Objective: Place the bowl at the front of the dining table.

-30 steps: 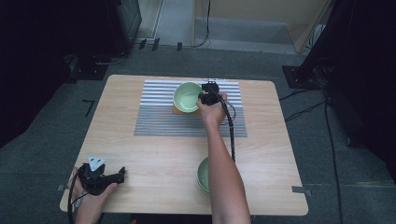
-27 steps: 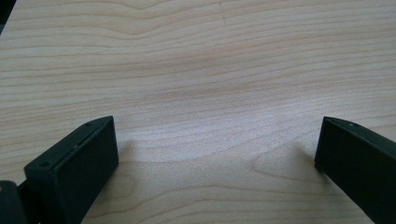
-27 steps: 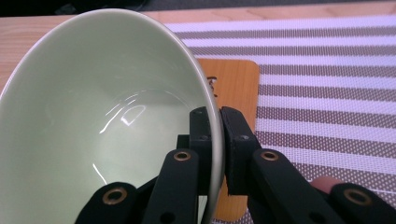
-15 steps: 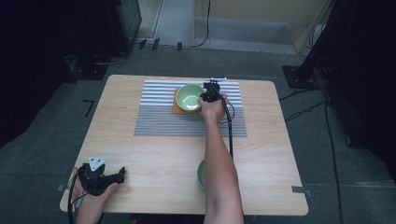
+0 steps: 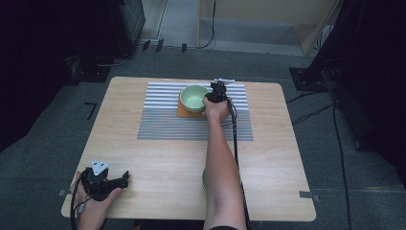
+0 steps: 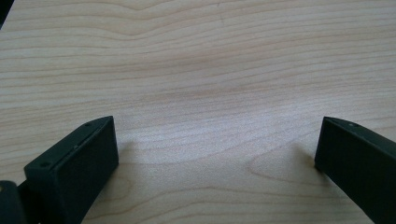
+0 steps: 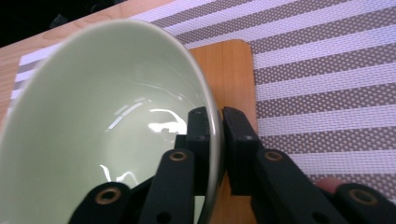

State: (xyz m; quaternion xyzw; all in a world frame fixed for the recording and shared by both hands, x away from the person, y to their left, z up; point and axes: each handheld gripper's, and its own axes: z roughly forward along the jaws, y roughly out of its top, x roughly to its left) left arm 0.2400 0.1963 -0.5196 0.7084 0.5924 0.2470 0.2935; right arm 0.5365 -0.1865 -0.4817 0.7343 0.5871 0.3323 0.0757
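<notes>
The right tongs (image 7: pixel 215 135) gripped the rim of the green bowl (image 5: pixel 193 97), one jaw inside and one outside; the jaws had just eased slightly apart, the rim between them. The bowl sat on an orange coaster (image 5: pixel 185 112) on the striped mat (image 5: pixel 158 122) at the far middle of the table (image 5: pixel 277 158). The left tongs (image 5: pixel 125 178) rested wide and empty at the near left corner.

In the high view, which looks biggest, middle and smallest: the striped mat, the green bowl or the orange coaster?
1. Striped mat, by far the biggest.
2. Green bowl.
3. Orange coaster, though the bowl hides much of it, so these two are unsure.
</notes>
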